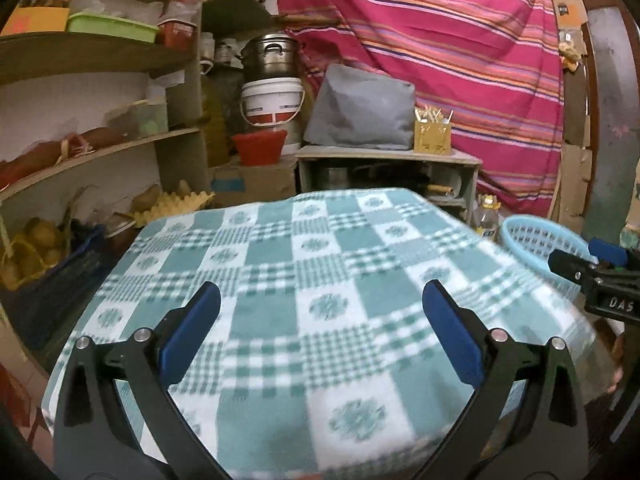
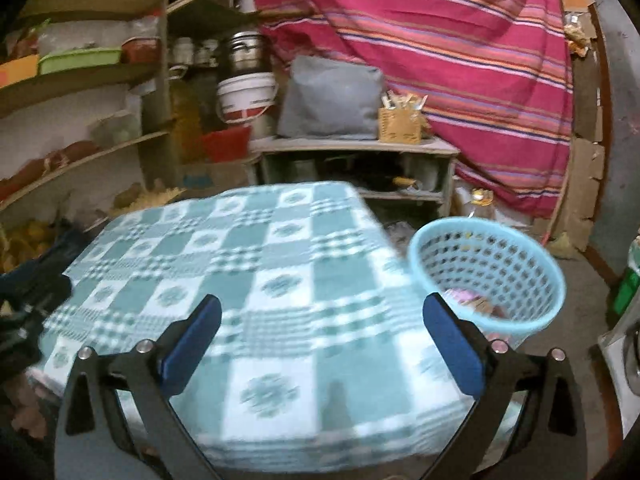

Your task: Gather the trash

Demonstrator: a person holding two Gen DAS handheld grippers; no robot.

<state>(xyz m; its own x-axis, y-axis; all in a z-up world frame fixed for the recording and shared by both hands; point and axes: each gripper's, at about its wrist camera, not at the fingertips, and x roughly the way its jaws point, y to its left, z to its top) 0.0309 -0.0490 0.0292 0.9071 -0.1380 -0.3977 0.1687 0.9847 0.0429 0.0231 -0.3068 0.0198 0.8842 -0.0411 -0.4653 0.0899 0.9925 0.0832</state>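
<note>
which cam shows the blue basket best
The right wrist view: the blue basket shows whole, rim and perforated wall, with some scraps inside. The left wrist view catches only part of its rim, cut off by the right gripper and the tablecloth.

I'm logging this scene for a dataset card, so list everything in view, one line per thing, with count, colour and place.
Tablecloth: one, green-and-white checked, covering the table at centre.
Laundry-style basket: one, light blue, perforated, right of the table, with some scraps inside.
Striped cloth: one, magenta with orange stripes, hanging behind.
Grey bag: one, on the low shelf unit behind the table.
Wooden holder: one, tan, beside the grey bag, holding sticks.
Bucket: one, white with red band, back left.
Metal pot: one, silver, above the bucket.
Red tub: one, below the bucket.
Shelves: wooden, left, cluttered.
Left hand-held gripper: open, over the cloth.
Right hand-held gripper: open, over the cloth.
</note>
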